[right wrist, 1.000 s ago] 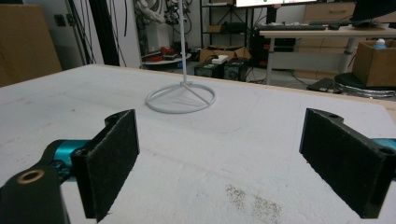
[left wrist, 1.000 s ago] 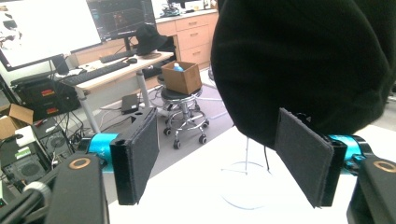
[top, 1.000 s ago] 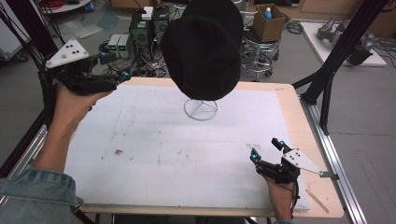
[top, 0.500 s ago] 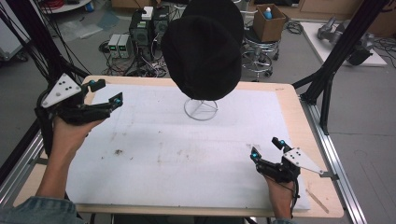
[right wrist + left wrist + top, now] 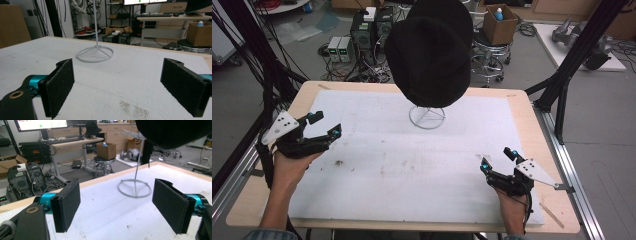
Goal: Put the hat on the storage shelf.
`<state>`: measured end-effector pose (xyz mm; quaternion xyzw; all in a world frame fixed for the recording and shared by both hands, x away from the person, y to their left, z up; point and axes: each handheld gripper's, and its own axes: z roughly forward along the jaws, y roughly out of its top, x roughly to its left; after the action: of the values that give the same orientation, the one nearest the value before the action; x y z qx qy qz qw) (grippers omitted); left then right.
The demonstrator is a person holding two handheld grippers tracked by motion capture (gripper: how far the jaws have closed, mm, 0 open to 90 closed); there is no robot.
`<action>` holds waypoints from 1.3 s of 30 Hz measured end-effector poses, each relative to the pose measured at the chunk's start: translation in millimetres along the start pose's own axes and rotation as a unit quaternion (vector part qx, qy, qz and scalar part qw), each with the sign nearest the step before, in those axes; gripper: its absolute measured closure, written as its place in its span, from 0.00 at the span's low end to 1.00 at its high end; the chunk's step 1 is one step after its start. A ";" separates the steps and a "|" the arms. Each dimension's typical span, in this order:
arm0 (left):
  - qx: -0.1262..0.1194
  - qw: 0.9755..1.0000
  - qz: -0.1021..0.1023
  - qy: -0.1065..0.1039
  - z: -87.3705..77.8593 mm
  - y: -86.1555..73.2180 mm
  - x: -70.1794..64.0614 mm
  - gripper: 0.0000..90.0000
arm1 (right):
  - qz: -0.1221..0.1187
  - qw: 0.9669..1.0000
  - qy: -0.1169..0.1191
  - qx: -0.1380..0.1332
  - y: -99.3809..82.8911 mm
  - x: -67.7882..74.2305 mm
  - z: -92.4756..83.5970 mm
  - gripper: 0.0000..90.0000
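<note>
Black beanie [image 5: 429, 50] on white wire stand [image 5: 427, 116], upright, table's far-centre.

A black hat [image 5: 430, 47] sits on a white wire stand [image 5: 427, 116]. The table [image 5: 532, 122] has a pale wood rim and a white mat [image 5: 412, 165] marked with small brown specks. Both the left gripper [image 5: 324, 125] and the right gripper [image 5: 497, 159] are black with teal-blue joints and a light grey plate on top, and their pads [image 5: 67, 203] are matt black.
</note>
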<state>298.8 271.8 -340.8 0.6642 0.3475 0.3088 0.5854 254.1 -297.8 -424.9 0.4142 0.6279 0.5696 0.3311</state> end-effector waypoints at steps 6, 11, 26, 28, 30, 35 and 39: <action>-0.001 1.000 -0.003 -0.001 -4.4 -21.2 -1.8 0.24 | 0.001 1.000 0.000 0.001 0.0 1.4 0.2 0.12; -0.002 1.000 -0.004 0.002 -6.3 -33.1 -3.9 0.23 | -0.001 1.000 0.000 0.000 0.0 1.7 -0.1 0.12; 0.015 1.000 0.018 0.002 -4.8 -54.4 -7.5 0.22 | -0.004 1.000 -0.001 0.001 -0.1 2.2 -0.7 0.12; 0.017 1.000 0.016 0.004 -4.8 -57.4 -7.5 0.22 | -0.002 1.000 -0.001 0.005 -0.2 2.4 -0.7 0.12; 0.021 1.000 0.015 0.005 -5.1 -59.4 -6.7 0.22 | -0.001 1.000 -0.001 0.005 -0.3 2.6 -0.4 0.12; 0.026 1.000 0.014 0.006 -4.9 -62.4 -6.6 0.22 | -0.002 1.000 -0.001 0.006 -0.6 2.4 0.9 0.12; 0.029 0.999 0.015 0.003 -4.2 -63.0 -7.2 0.22 | -0.001 1.000 0.000 0.007 -0.7 2.7 1.2 0.12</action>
<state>285.0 272.9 -402.8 0.6851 0.3480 0.3099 0.5599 253.9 -294.8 -425.5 0.4159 0.6325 0.5650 0.3283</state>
